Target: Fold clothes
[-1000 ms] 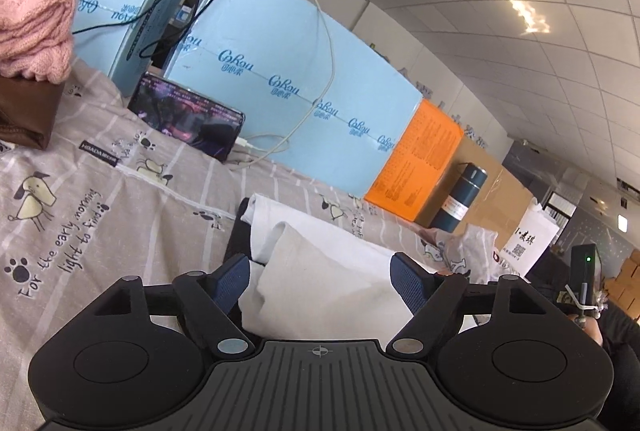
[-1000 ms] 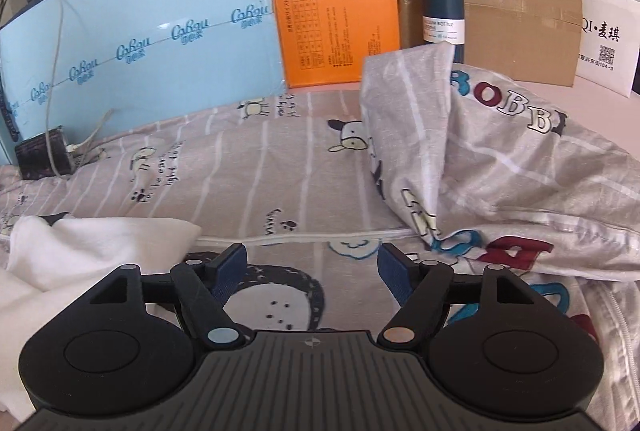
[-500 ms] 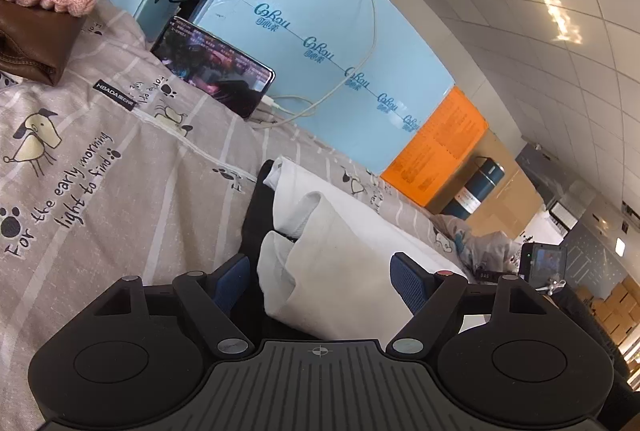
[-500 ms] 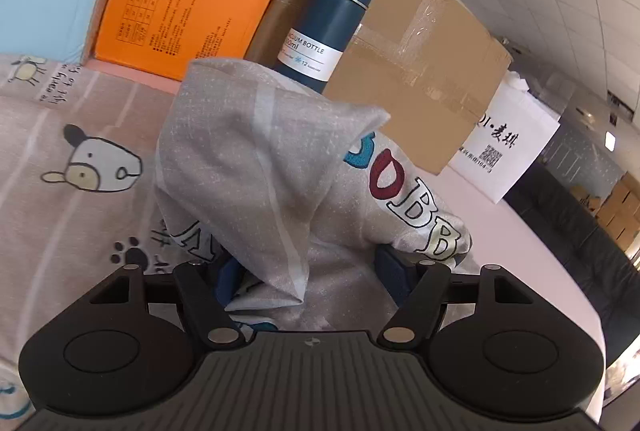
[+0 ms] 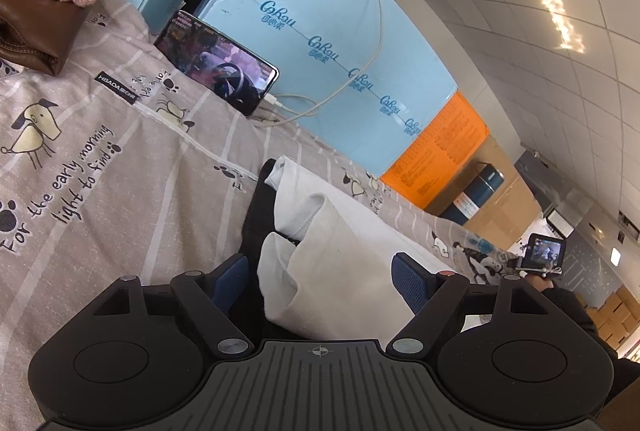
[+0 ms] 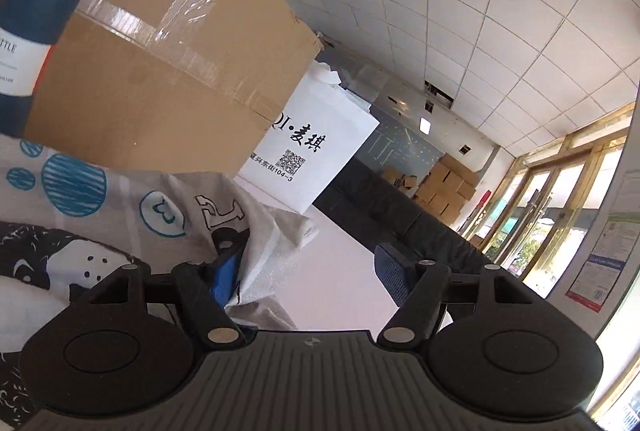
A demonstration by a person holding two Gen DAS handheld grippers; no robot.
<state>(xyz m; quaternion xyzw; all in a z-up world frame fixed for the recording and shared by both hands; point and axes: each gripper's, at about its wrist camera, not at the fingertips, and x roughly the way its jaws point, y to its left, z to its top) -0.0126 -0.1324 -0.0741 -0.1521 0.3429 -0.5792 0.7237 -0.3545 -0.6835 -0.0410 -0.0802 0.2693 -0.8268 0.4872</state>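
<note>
Swinging up and to the right since a second ago, the right gripper (image 6: 310, 273) is now facing a taped cardboard box (image 6: 168, 71) and a white paper bag (image 6: 308, 151), its fingers standing wide apart, with the grey printed garment (image 6: 256, 231) draping over its left finger only. Closer to the white garment (image 5: 332, 271) than before, the left gripper (image 5: 320, 277) is hovering with fingers spread on either side of that bunched cloth, which is lying on the cartoon-print bedsheet (image 5: 120, 159) over something black. A phone (image 5: 216, 65) is leaning against blue foam board (image 5: 320, 31).
</note>
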